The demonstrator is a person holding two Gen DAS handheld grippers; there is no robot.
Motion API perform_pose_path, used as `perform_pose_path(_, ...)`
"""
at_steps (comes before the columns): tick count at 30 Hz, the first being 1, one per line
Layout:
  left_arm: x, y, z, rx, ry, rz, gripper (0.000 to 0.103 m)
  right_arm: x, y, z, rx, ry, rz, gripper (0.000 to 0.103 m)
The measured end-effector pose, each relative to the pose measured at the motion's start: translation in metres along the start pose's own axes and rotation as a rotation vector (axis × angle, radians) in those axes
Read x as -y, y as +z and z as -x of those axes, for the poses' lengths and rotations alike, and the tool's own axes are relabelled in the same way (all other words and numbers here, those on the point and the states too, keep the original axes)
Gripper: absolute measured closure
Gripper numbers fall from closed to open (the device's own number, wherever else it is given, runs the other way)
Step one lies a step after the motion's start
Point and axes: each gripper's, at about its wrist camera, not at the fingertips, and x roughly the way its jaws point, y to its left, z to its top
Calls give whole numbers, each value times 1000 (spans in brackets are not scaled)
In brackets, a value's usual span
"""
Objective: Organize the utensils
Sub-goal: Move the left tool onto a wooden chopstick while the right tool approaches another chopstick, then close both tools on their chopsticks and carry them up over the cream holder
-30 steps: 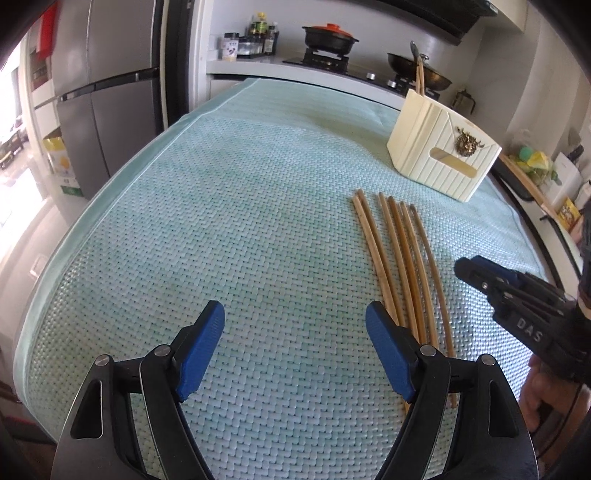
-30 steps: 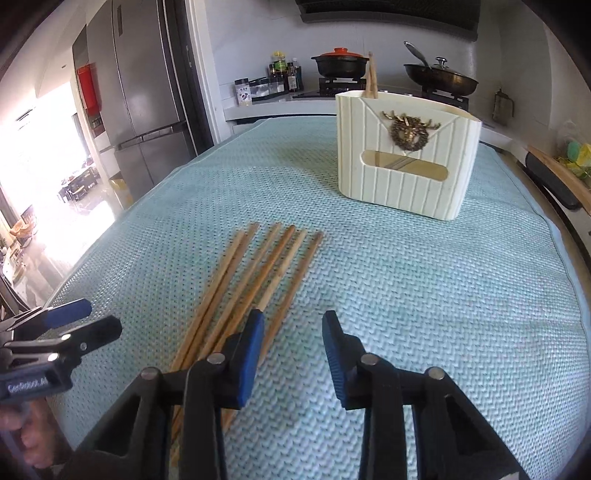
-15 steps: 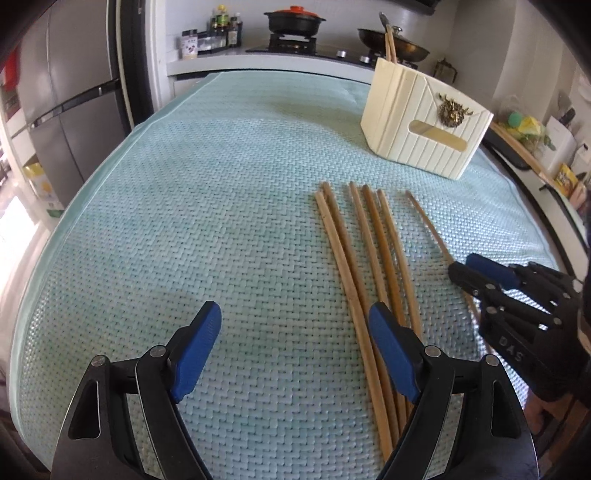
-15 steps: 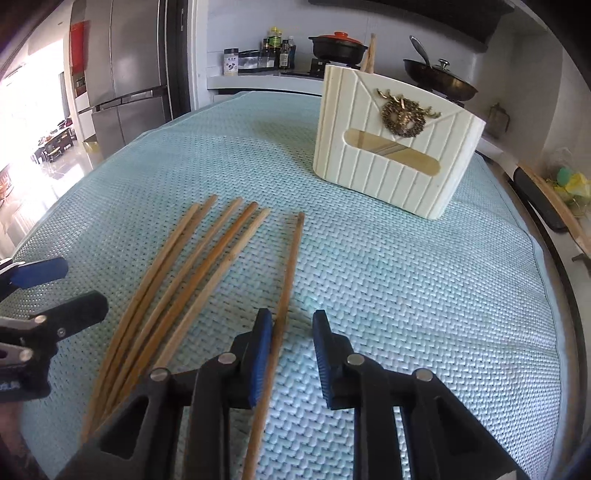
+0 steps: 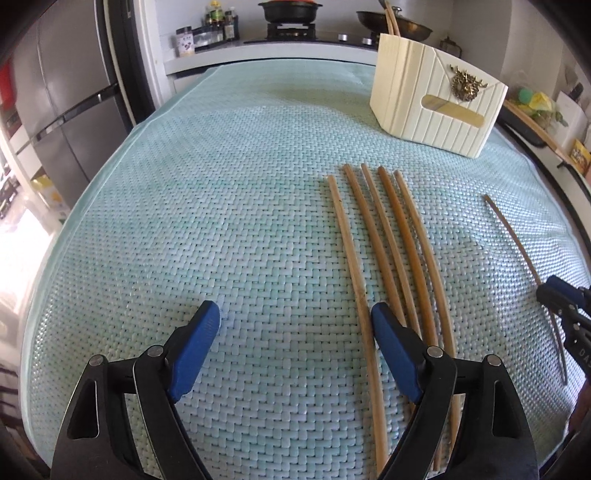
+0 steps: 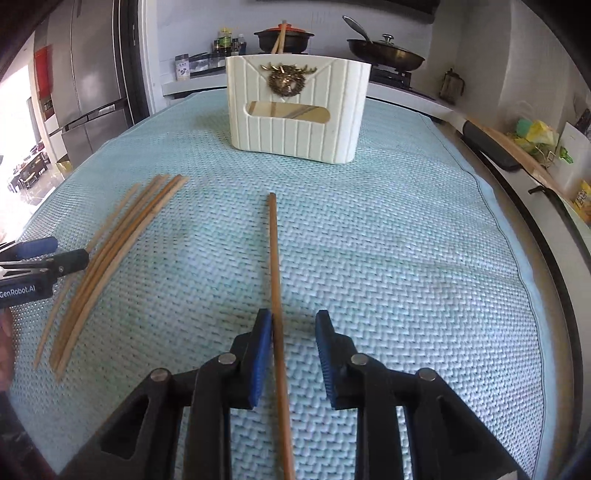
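Since a second ago, one chopstick (image 6: 275, 280) has been drawn sideways out of the bundle and now lies alone on the mat, well apart from the rest and pointing toward the cream utensil holder (image 6: 297, 107). Over it sits the right gripper (image 6: 293, 332), its blue pads parted: the left pad (image 6: 263, 347) touches the stick's side while the other pad stands clear of it, so the stick lies between the jaws without being clamped. In the left wrist view the same lone chopstick (image 5: 517, 240) runs beneath the tip of the right gripper (image 5: 565, 306) at the frame's right edge. Five remaining chopsticks (image 5: 391, 251) lie side by side in a loose fan on the woven pale-green mat (image 5: 221, 221), their far ends pointing toward the utensil holder (image 5: 436, 99), which stands upright near the mat's far edge with two chopsticks (image 5: 391, 16) already sticking up out of its top. Low over the mat hangs the left gripper (image 5: 295, 343), jaws spread wide and holding nothing, its right pad just over the near part of the leftmost stick in the fan. Behind the mat, a black pot (image 6: 282, 37) and a frying pan (image 6: 386, 53) rest on the stove, and a steel refrigerator (image 6: 92, 77) stands to the left.
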Motion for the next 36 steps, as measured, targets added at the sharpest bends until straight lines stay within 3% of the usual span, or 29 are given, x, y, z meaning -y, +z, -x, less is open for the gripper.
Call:
perform_pose_path(7, 3, 10, -6, -24, -22, -38, 17, 12, -4, 5, -41, 37, 15, 74)
perform_pose_path(14, 2, 35, -22, -69, -74, -97, 19, 11, 25, -16, -103, 61, 70, 74)
perform_pose_path(20, 5, 64, -38, -104, -97, -119, 37, 7, 63, -45, -155, 116, 93, 74)
perform_pose_path(27, 26, 76, -44, -117, -101, -176, 69, -7, 104, -74, -202, 132, 121, 74)
perform_pose_path(29, 28, 76, -44, -109, -102, -185, 73, -8, 110, -79, -206, 140, 113, 78)
perform_pose_path(31, 29, 77, -44, -104, -99, -182, 76, -8, 115, -81, -211, 130, 109, 91)
perform_pose_path(33, 28, 77, -45, -95, -100, -178, 80, -8, 119, -83, -210, 131, 106, 95)
perform_pose_path(36, 27, 78, -45, -80, -118, -169, 95, -6, 124, -85, -202, 140, 87, 97)
